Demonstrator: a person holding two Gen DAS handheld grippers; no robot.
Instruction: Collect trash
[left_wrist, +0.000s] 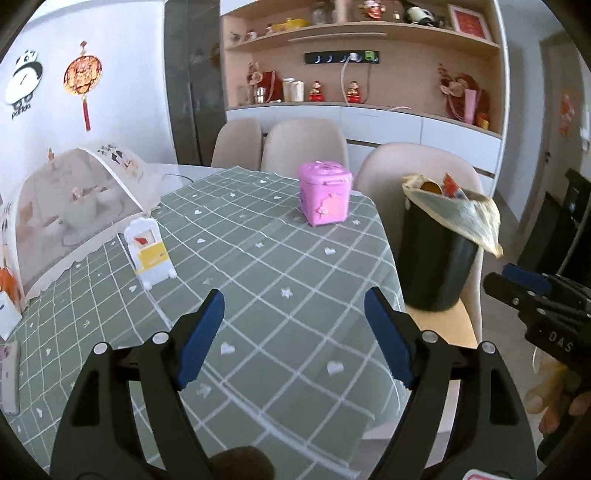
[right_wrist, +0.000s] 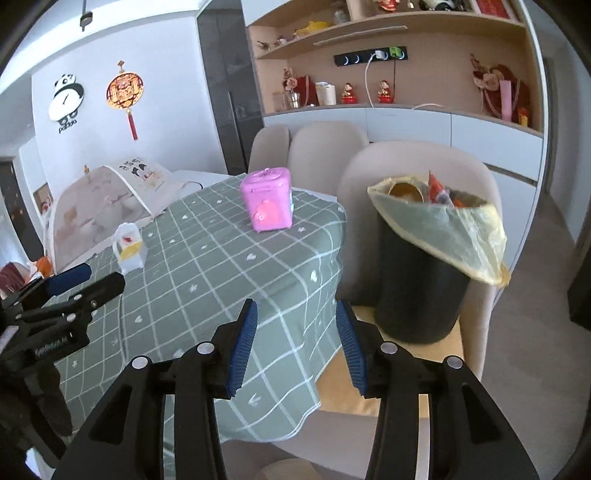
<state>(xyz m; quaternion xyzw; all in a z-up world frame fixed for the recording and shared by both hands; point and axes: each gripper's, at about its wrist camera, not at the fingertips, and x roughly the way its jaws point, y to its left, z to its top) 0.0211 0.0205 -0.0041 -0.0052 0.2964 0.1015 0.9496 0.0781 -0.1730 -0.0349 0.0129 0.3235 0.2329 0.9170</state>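
The desk (left_wrist: 258, 258) is draped in a soft sage-green cloth crossed by thin white grid lines and dotted with small white hearts and stars; its hem hangs in a loose curve over the near corner. At its far left stands a domed mesh food cover (left_wrist: 74, 206), translucent and edged in white binding. Just beside the desk, a beige moulded chair (right_wrist: 476, 206) with a smooth rounded back carries a black cylindrical trash bin (right_wrist: 421, 288) on its tan wooden seat. The bin is lined with a thin, crinkled yellowish plastic bag (right_wrist: 454, 229) folded over the rim, and crumpled red and orange wrappers (right_wrist: 437, 192) poke out of the top beside something round and brown. Near the desk's far edge sits a glossy pink plastic box (left_wrist: 325, 195), squarish with moulded decoration. Closer in stands a small white-and-yellow plastic toy (left_wrist: 149, 251), arched at the top. The left gripper (left_wrist: 293, 321) is spread wide over the cloth, holding nothing between its ribbed blue pads. The right gripper (right_wrist: 295, 326) is likewise parted and empty, poised above the desk corner next to the bin.
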